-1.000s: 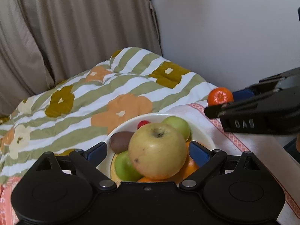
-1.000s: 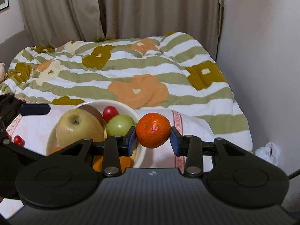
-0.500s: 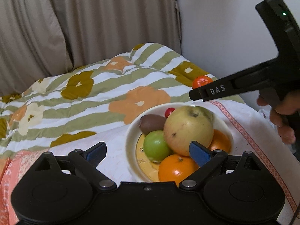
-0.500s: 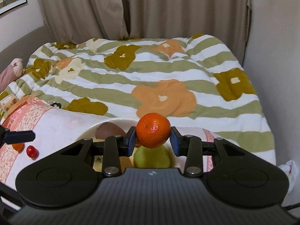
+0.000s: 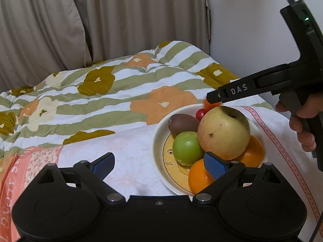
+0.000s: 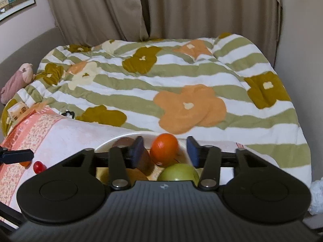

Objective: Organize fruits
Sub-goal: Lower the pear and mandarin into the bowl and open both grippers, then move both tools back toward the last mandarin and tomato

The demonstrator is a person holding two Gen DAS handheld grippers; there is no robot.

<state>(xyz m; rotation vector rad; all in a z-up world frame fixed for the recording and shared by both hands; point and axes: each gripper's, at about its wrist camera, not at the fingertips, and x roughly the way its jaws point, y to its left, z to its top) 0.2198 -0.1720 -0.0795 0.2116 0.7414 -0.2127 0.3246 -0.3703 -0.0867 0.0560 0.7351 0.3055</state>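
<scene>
A white plate [image 5: 159,141] on a pale cloth holds a big yellow apple [image 5: 224,133], a green apple [image 5: 186,148], a brown kiwi [image 5: 182,123], a red cherry tomato [image 5: 200,114] and two oranges [image 5: 199,176]. My right gripper [image 6: 164,152] hangs over the plate's far side. Its jaws are opening, and the tangerine [image 6: 164,149] sits between the pads with a gap on each side. My left gripper [image 5: 159,165] stands open and empty at the plate's near left edge. A second cherry tomato [image 6: 38,166] lies on the cloth to the left.
A striped floral quilt [image 6: 181,84] covers the bed behind the plate, with curtains [image 6: 161,10] beyond. A wall [image 5: 252,30] closes the right side. A person's hand [image 5: 302,125] holds the right gripper. A pink soft toy [image 6: 18,80] and a small box [image 6: 17,111] lie far left.
The right gripper's jaws have spread and let go of the tangerine, which now sits lower over the plate. The left gripper has drawn off to the left of the plate.
</scene>
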